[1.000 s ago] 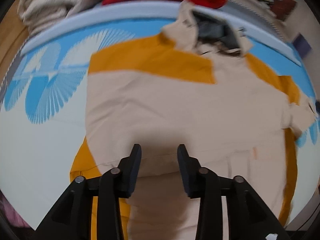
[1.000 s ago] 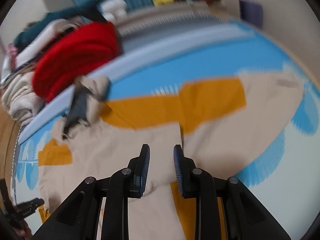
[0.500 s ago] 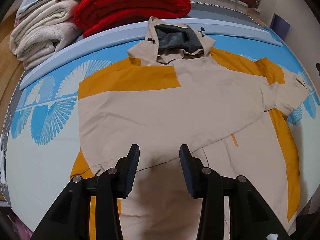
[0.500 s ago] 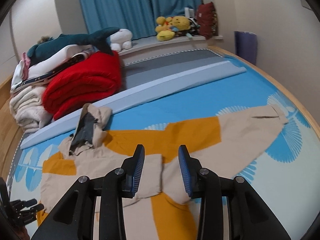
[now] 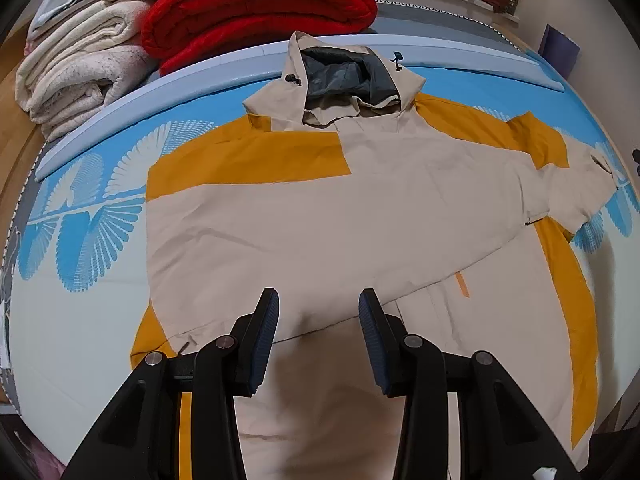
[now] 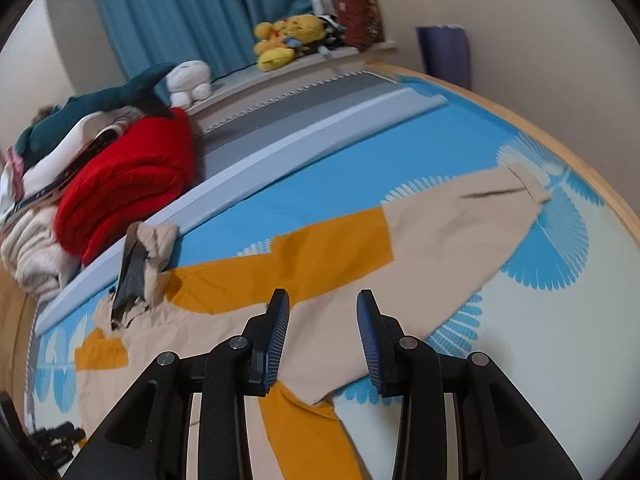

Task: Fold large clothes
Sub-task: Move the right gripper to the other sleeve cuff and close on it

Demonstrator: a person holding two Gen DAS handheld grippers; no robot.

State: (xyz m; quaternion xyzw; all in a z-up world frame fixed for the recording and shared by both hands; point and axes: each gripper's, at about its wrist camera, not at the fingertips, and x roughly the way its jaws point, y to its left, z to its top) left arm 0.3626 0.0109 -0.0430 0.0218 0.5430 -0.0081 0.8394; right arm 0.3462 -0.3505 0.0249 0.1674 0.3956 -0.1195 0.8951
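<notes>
Beige and mustard fabric of the hooded jacket point(image 5: 320, 216) is being shown spread flat on the blue patterned mat point(image 5: 80, 240), hood toward the red blanket point(image 5: 256, 4). The left gripper point(image 5: 319, 320) is being held above the jacket's lower front, jaws wide apart, nothing gripped; one sleeve is lying folded across the body just beyond them. The right gripper point(image 6: 323, 324) is being held over the outstretched sleeve point(image 6: 460, 232), jaws likewise parted and empty.
</notes>
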